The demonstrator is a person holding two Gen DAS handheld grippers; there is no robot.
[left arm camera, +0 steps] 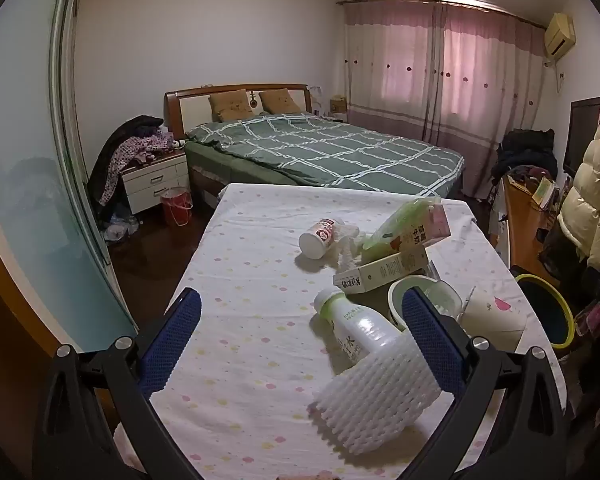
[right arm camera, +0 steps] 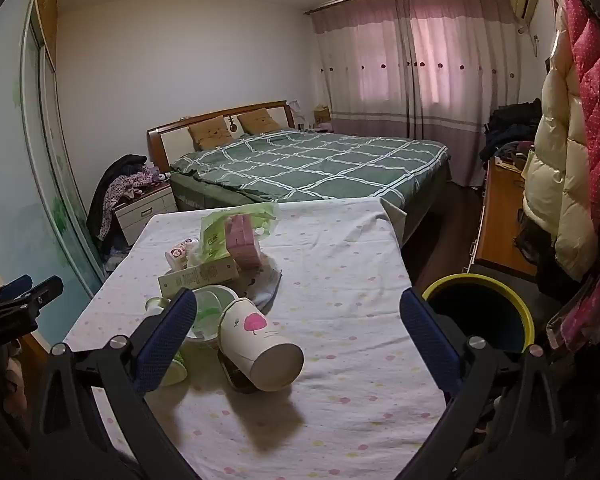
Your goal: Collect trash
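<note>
Right wrist view: my right gripper (right arm camera: 296,320) spread wide, nothing held. No trash picked yet. Next I grab cup (right arm camera: 256,344), drop in bin (right arm camera: 480,312).

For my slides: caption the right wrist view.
Open right gripper over a tipped paper cup, yellow-rimmed bin beside the table.

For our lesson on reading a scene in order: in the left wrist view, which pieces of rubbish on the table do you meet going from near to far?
White foam net sleeve → clear plastic bottle → flat carton box → small white bottle lying on its side.
</note>
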